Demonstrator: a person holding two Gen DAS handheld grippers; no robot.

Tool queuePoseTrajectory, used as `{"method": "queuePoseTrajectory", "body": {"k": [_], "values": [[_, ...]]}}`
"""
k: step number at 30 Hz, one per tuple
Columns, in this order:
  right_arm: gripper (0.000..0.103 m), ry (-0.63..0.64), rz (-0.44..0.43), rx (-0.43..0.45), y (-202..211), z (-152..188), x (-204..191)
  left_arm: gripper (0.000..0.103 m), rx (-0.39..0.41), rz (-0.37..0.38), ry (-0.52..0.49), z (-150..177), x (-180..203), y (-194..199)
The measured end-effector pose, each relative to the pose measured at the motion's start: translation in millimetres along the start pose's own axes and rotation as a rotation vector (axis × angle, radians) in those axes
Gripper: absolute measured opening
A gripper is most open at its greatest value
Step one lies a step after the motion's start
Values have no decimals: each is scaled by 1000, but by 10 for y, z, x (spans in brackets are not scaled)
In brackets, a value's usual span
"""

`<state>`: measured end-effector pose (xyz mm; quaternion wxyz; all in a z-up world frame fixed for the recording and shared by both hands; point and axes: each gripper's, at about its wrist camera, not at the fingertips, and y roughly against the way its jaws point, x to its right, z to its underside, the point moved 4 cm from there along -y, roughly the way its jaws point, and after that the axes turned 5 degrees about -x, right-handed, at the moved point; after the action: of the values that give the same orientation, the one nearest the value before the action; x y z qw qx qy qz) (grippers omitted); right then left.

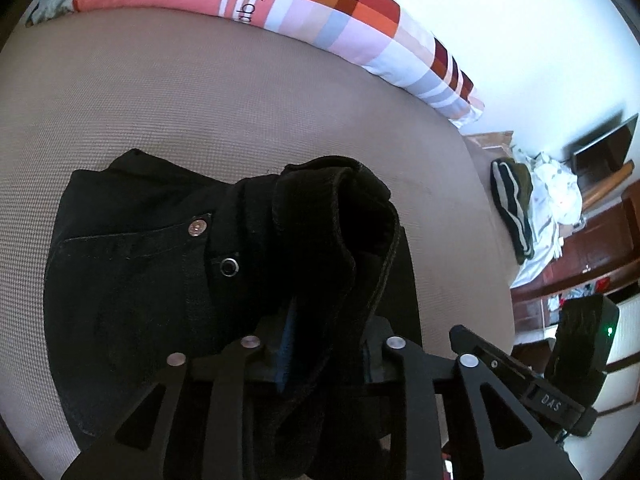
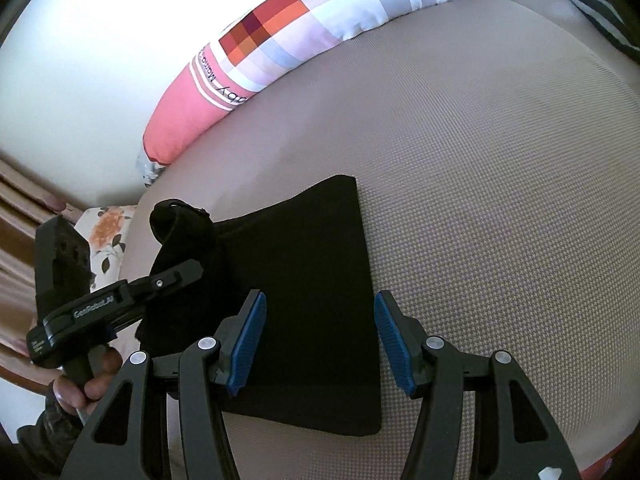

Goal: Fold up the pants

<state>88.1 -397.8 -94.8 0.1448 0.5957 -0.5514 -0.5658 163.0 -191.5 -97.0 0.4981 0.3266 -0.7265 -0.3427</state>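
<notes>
Pants | left gripper clamps bunched edge | right gripper spread above

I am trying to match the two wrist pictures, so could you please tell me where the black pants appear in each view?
Left wrist view: the black pants fill the lower centre, a bunched part clamped in the left tool.
Right wrist view: they lie flat at lower centre, under the open right tool, with the lifted part at left.
Shared landmark: the checked pillow along the far edge of the bed.
</notes>
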Motion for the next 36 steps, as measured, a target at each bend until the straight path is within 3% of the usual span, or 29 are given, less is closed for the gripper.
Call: {"method": "queuePoseTrajectory", "body": {"k": [2, 4, 7, 11, 14, 18, 23, 30, 36], "values": [[55, 3, 6, -7, -21, -17, 8, 47, -11, 11, -7, 10, 57, -2], [55, 5, 16, -11, -42, -38, 13, 52, -16, 60, -27, 46, 137, 55], [55, 8, 24, -16, -67, -81, 9, 64, -3, 77, -94, 89, 241, 183], [57, 13, -9, -29, -90, -124, -25, 66, 78, 51, -144, 120, 218, 479], [61, 28, -60, -59, -144, -159, -91, 66, 163, -51, -147, 121, -3, 701], [63, 78, -123, -125, -281, -171, -254, 66, 211, -154, -89, 152, -401, 875], [65, 130, -159, -213, -537, -119, -408, 66, 211, -245, -27, 245, -798, 875], [65, 145, -186, -246, -769, -137, -415, 66, 198, -258, 59, 403, -1100, 817], [59, 158, -271, -236, -909, -303, -448, 66, 178, -261, 92, 448, -1194, 725]]}}
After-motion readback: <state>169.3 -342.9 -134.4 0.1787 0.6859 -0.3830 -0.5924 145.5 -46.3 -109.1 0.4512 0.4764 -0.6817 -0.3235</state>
